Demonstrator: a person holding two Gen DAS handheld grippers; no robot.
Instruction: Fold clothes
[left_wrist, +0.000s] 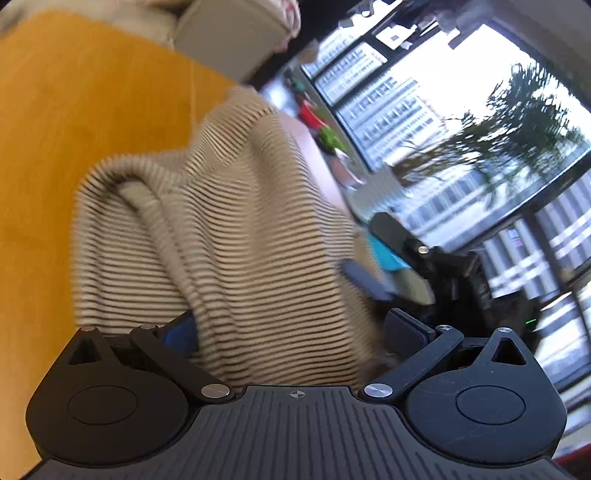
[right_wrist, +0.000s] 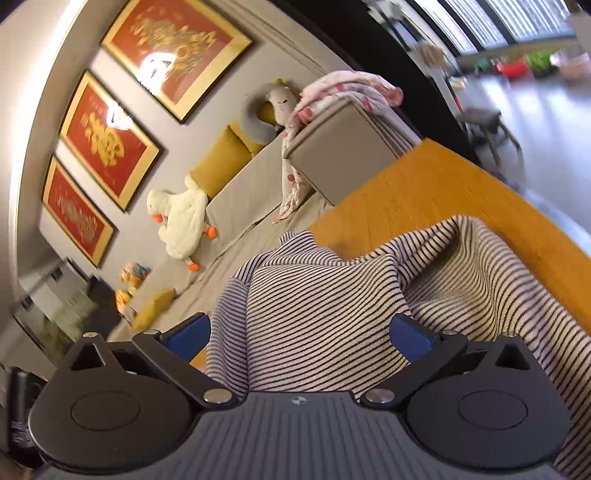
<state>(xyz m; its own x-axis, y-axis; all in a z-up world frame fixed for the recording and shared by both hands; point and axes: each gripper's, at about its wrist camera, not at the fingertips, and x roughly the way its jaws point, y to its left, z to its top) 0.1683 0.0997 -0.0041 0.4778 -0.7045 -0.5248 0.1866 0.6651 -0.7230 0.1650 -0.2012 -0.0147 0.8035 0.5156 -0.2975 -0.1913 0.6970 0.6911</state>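
Cloth fills both wrist views: a striped garment (left_wrist: 229, 229) bunches over the orange bench (left_wrist: 74, 129). In the left wrist view the bench lies at left, the garment rises in blurred folds at centre, and windows (left_wrist: 461, 129) stand at right. The left gripper (left_wrist: 295, 332) has its jaws spread wide, with the fabric running between them. In the right wrist view framed pictures (right_wrist: 110, 140) hang at left, above a sofa (right_wrist: 251, 192) carrying a white plush duck (right_wrist: 181, 221). The right gripper (right_wrist: 301, 332) also has its jaws spread, the garment (right_wrist: 332, 295) draped between the blue pads (right_wrist: 188, 334) and trailing right across the bench (right_wrist: 424, 192).
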